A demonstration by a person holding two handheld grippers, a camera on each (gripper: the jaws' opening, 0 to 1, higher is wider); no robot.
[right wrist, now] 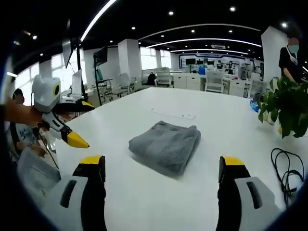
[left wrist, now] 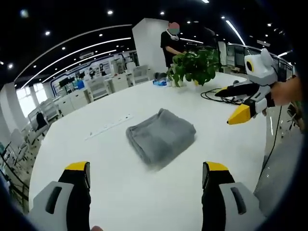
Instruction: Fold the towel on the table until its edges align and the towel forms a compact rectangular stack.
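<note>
Folded towel [left wrist: 161, 136] on table [left wrist: 96, 144], both grippers clear.
Towel mid-frame ahead of left gripper [left wrist: 147, 175] and right gripper [right wrist: 163, 168]; jaws apart, empty.

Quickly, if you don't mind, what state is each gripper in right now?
Left gripper: open, holding nothing, short of the folded grey towel.
Right gripper: open, holding nothing, also short of the towel.

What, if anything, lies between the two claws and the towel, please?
Nothing visible: bare white table runs from each open claw to the folded grey towel. The plant and cable sit beyond it.
</note>
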